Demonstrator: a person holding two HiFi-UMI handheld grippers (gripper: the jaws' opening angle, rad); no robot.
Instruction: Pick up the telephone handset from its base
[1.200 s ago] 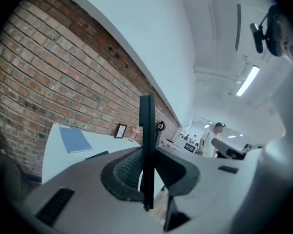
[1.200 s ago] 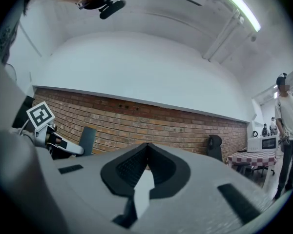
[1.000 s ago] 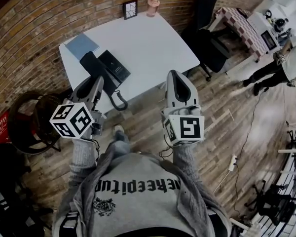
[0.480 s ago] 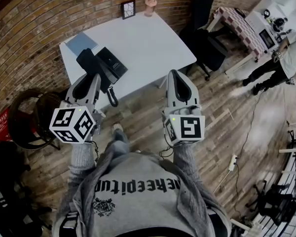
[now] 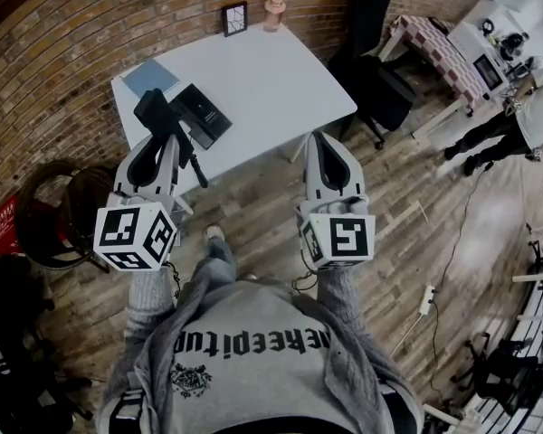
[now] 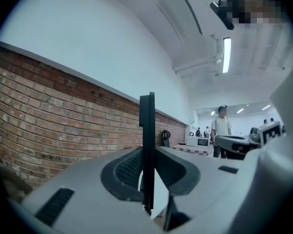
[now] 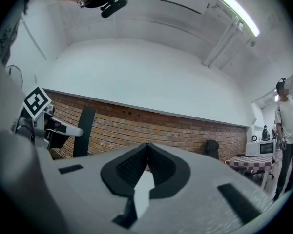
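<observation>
My left gripper (image 5: 159,139) is shut on the black telephone handset (image 5: 157,114), held up off its black base (image 5: 204,116) on the white table (image 5: 271,80). A cord (image 5: 193,165) hangs from the handset past the table's front edge. In the left gripper view the handset (image 6: 147,118) stands edge-on as a thin upright bar between the pads of the left gripper (image 6: 147,155). My right gripper (image 5: 319,139) hovers over the floor in front of the table, shut and empty, and the right gripper view shows the tips of the right gripper (image 7: 147,147) meeting. That view also shows the handset (image 7: 84,130) at the left.
A blue notebook (image 5: 150,77), a small picture frame (image 5: 235,17) and a pink pot (image 5: 273,11) lie on the table by the brick wall. A black chair (image 5: 380,84) stands right of the table. A person (image 5: 525,111) stands far right. A round black stand (image 5: 59,215) sits at the left.
My left gripper has risen with the handset, drifted a little left off the base and rolled. The cord now hangs straighter. The right gripper stays shut.
</observation>
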